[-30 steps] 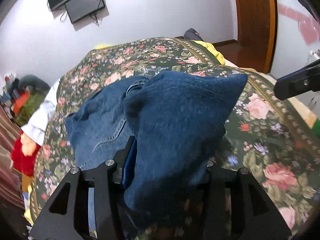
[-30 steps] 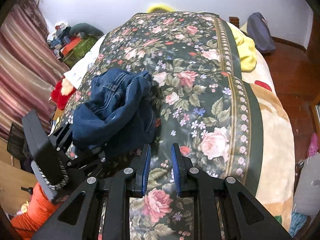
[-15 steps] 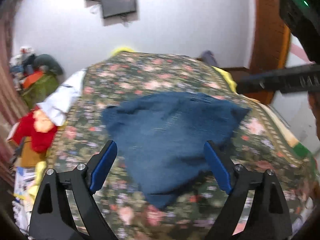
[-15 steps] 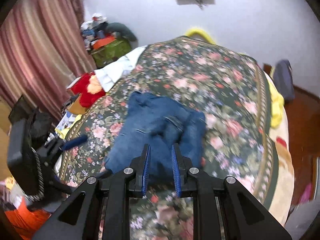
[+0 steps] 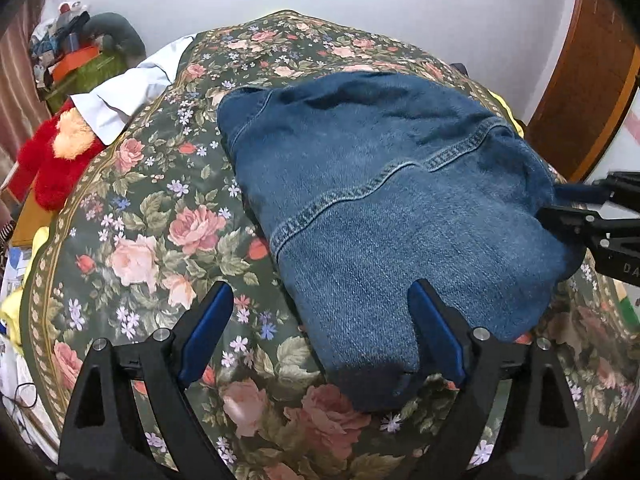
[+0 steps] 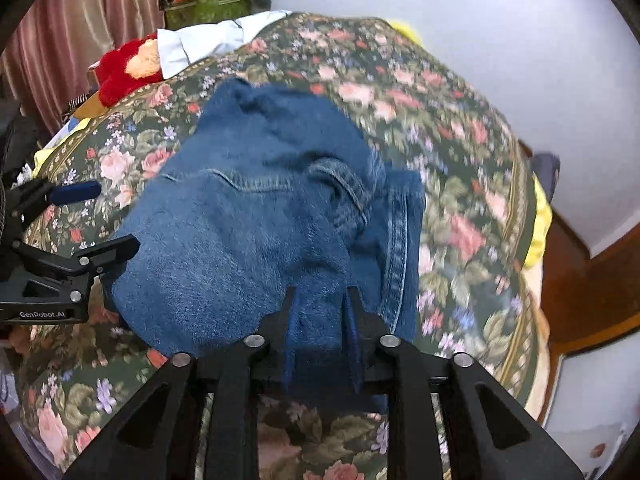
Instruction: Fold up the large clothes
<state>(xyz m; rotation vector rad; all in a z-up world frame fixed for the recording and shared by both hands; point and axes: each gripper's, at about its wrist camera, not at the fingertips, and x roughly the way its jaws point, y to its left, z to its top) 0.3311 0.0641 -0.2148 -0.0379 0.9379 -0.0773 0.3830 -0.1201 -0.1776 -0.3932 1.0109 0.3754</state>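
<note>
A pair of blue jeans (image 5: pixel 380 208) lies bunched and folded over on the floral bedspread (image 5: pixel 152 240); it also shows in the right wrist view (image 6: pixel 256 232). My left gripper (image 5: pixel 320 336) is open, its jaws wide apart at the near end of the jeans, holding nothing. My right gripper (image 6: pixel 320 320) is shut on the near edge of the jeans, with denim pinched between its fingers. In the left wrist view the right gripper (image 5: pixel 580 204) sits at the jeans' right edge. In the right wrist view the left gripper (image 6: pixel 80 224) is at the jeans' left edge.
A red plush toy (image 5: pixel 52 160) and a white cloth (image 5: pixel 128 88) lie at the bed's left side. Boxes and clutter (image 5: pixel 80 60) stand by the curtain. A wooden door (image 5: pixel 580 80) is on the right. A yellow sheet (image 6: pixel 540 220) shows at the bed's right edge.
My left gripper let go of the jeans and opened wide. My right gripper moved onto the jeans and closed on their near edge. The jeans now lie flatter on the bed.
</note>
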